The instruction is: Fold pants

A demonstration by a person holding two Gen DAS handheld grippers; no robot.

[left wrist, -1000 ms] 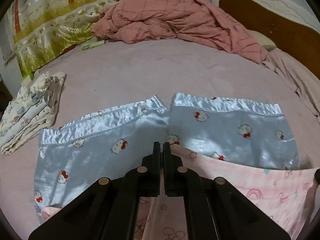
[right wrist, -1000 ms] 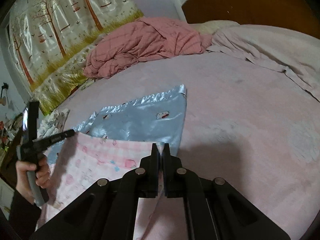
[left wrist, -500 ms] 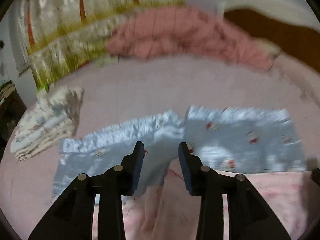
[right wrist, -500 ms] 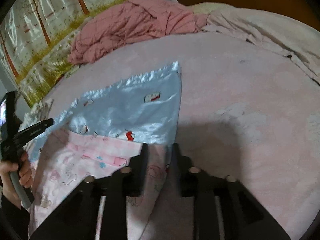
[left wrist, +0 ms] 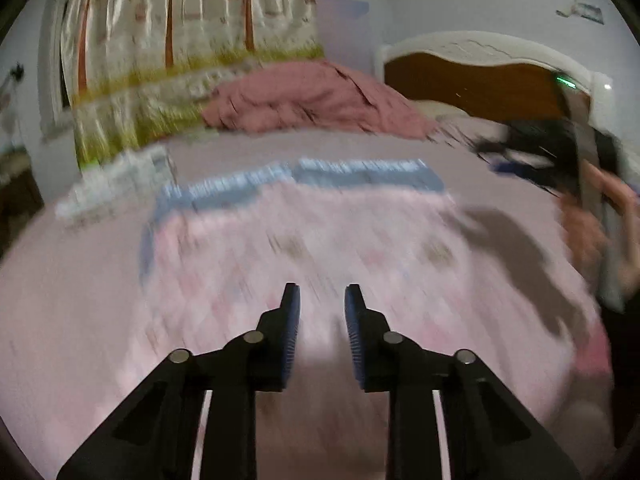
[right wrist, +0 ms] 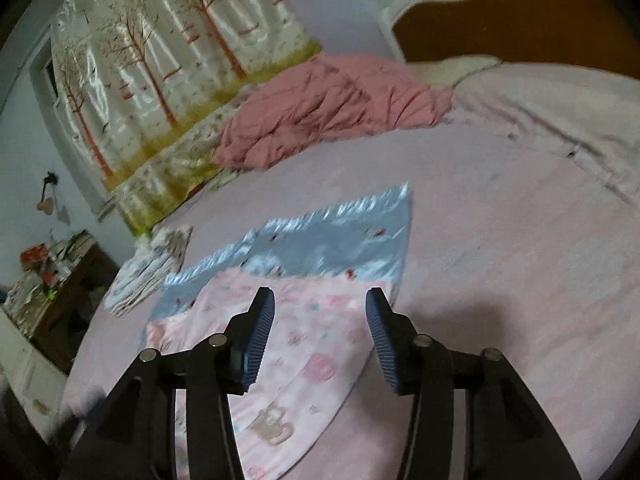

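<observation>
Left gripper [left wrist: 319,300]: fingers apart, holding nothing.
Right gripper [right wrist: 320,304]: fingers wide apart, holding nothing.
Pants [right wrist: 304,344]: pink printed side folded over blue satin, flat on bed [right wrist: 500,240].

I can read no text, label, brand or number in either view. The pants [right wrist: 304,344] carry only cartoon prints, the wall hanging [right wrist: 168,80] only trees, and the left view is too blurred for lettering.
</observation>
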